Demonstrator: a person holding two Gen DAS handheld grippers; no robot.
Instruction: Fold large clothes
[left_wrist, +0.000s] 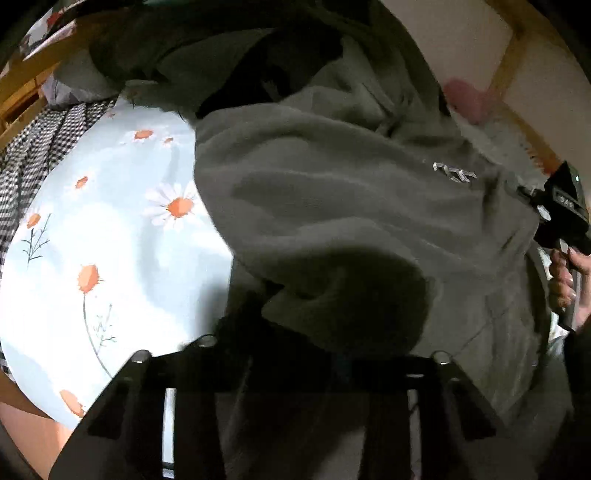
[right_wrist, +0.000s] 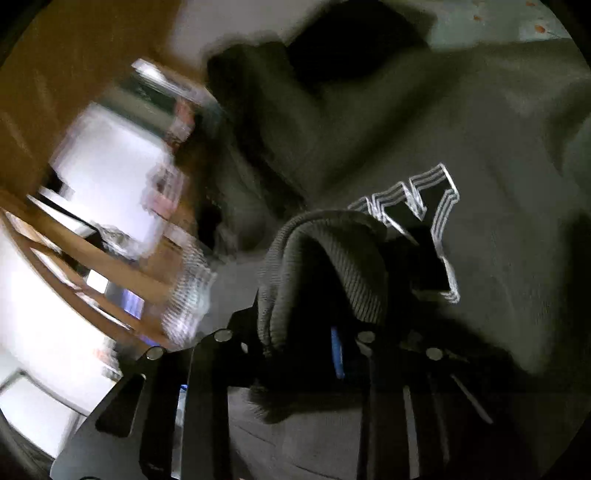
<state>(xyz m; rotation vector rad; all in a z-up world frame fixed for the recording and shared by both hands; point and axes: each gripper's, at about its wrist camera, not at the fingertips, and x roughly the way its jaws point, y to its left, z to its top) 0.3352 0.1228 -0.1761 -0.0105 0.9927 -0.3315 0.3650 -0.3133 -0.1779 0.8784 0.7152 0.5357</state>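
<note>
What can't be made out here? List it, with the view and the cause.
- Left gripper: left wrist view, its fingertips are lost in shadow under the grey sweatshirt, so the grip is unclear.
- Right gripper: right wrist view, the ribbed hem covers its tips.
- Shelves: right wrist view, smeared by motion blur.
- Logo: left wrist view, too small to read.
- Floral sheet: mostly covered by the sweatshirt.

Grey-green fleece sweatshirt (left_wrist: 332, 192), rumpled and bunched on the floral bedsheet (left_wrist: 110, 229), ribbed cuff (right_wrist: 317, 258) folded over.
</note>
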